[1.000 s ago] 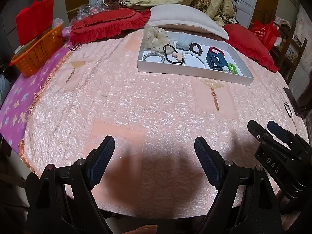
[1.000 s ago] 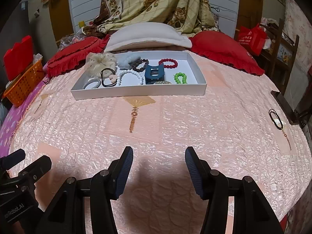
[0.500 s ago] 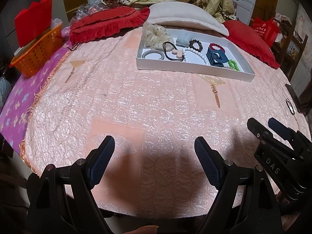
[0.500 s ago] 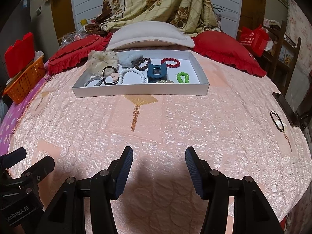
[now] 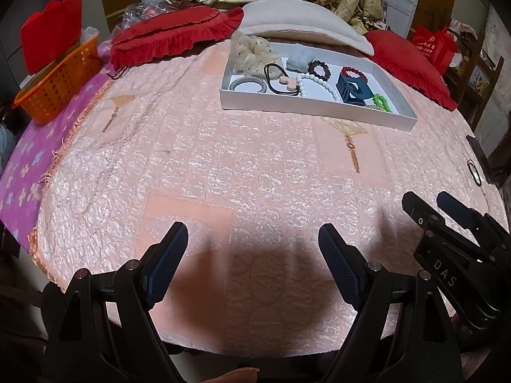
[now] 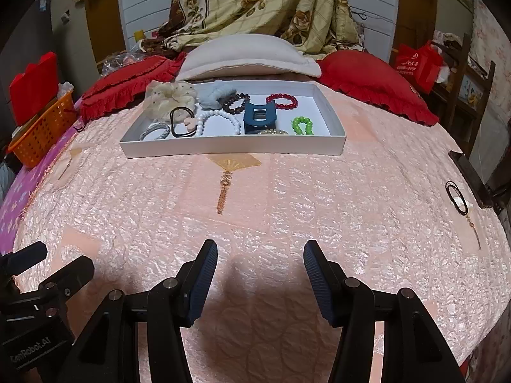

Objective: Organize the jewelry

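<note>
Nearest the cameras, the left tool and the right tool are both hanging over the pink quilted bedspread, each with its 2 fingers spread wide and gripping nothing. Their shadows are falling on the fabric just below. Off at the right edge of the bed, a black hair tie is lying alone, well apart from everything else. Nothing is standing between the tools and the white tray, which is sitting farther up the bed. Inside it are lying a silver bangle, a black hair tie with a pink charm, a white bead bracelet, a blue hair claw, a green bead bracelet, a red bead bracelet, a dark bead bracelet, a cream scrunchie and a pale blue scrunchie. Beyond the tray, a white pillow and 2 red cushions are resting; an orange basket is sitting at the far left. Compared with 1 second ago, the tray is appearing slightly nearer and larger in both views.
</note>
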Demonstrator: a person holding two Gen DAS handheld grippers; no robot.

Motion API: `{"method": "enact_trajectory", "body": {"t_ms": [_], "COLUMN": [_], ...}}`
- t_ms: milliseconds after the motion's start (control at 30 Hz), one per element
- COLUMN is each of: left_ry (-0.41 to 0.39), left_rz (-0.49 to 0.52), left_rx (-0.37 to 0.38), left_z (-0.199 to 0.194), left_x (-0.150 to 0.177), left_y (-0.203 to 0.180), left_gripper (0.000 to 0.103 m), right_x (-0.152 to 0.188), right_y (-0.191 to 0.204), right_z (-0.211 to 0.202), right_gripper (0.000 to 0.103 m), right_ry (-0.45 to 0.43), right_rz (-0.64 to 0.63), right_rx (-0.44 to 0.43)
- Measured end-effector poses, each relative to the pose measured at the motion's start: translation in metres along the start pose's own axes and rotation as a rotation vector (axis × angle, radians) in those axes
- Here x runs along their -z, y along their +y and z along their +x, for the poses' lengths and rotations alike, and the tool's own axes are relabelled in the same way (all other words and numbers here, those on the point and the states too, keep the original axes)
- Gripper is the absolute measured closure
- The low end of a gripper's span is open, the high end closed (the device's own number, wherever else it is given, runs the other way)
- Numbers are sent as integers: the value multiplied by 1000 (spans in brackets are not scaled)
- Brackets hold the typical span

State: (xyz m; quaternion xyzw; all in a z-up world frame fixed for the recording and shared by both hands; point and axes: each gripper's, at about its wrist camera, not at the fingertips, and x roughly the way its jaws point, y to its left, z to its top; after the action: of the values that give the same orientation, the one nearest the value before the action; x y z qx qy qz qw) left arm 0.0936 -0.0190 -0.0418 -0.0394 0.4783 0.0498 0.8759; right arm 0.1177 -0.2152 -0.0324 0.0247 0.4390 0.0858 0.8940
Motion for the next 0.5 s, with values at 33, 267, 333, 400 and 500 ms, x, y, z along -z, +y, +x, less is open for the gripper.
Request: {"method": "enact_trajectory", "body": {"t_ms": [33,267,333,400,500], "left_ry": [-2,5,6,6,5], "left_rz": [-2,-26,-23,-18,-21], "left_rx": [0,12,13,13,13], "left_z": [0,2,2,2,2], "left_x": [0,0,1,1,0], "left_y": [1,7,7,6,8], "left_gripper": [19,19,19,19,19], "right_x": [0,1,1,0,0], "right_y": [-1,5,7,9,10], "right_z": [2,-1,-1,0,0], "right_gripper": [49,48,48,48,48], "right_ry": [8,2,3,7,6], "right_rz": [3,-17,-26,-30,-33], "right_rx": [2,12,12,8,9]}}
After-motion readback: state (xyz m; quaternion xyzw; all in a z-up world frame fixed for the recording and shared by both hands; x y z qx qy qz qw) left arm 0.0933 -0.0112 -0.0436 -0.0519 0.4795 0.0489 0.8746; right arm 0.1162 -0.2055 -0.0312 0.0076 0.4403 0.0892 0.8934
